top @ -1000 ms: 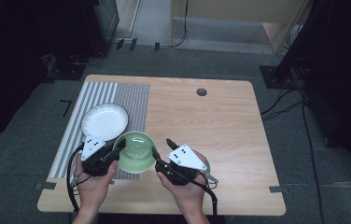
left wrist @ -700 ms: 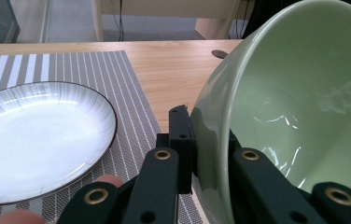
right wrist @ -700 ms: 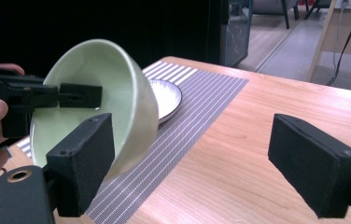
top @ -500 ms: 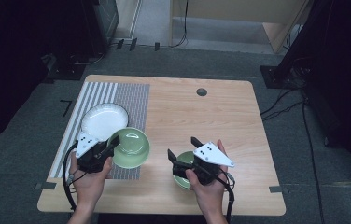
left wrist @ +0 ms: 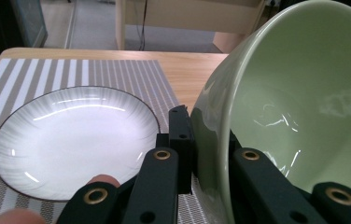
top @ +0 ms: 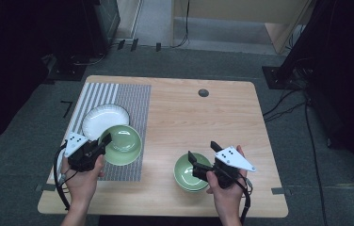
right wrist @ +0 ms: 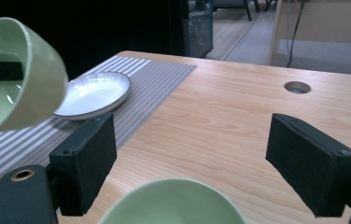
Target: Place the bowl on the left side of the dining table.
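Observation:
My left gripper [top: 102, 142] is shut on the near rim of a pale green bowl [top: 124, 143], which hangs tilted above the striped placemat [top: 132, 101]. In the left gripper view, the jaws of the left gripper [left wrist: 209, 156] pinch the wall of that bowl [left wrist: 299, 93], one inside and one outside. A second green bowl [top: 188, 173] sits on the bare wood at the front right. My right gripper [top: 202, 152] is open just over its near side. In the right gripper view, the pads [right wrist: 86, 161] stand wide apart above that bowl's rim [right wrist: 173, 203].
A white plate [top: 104, 119] with a dark rim lies on the placemat, just behind the held bowl. The wooden table [top: 203, 117] has a round cable hole [top: 203, 92] near its far edge. A dark floor with cables surrounds the table.
The right gripper has moved right and toward the front edge, away from the left one, with a second green bowl under it, and now stands open. The left gripper's bowl has shifted slightly left.

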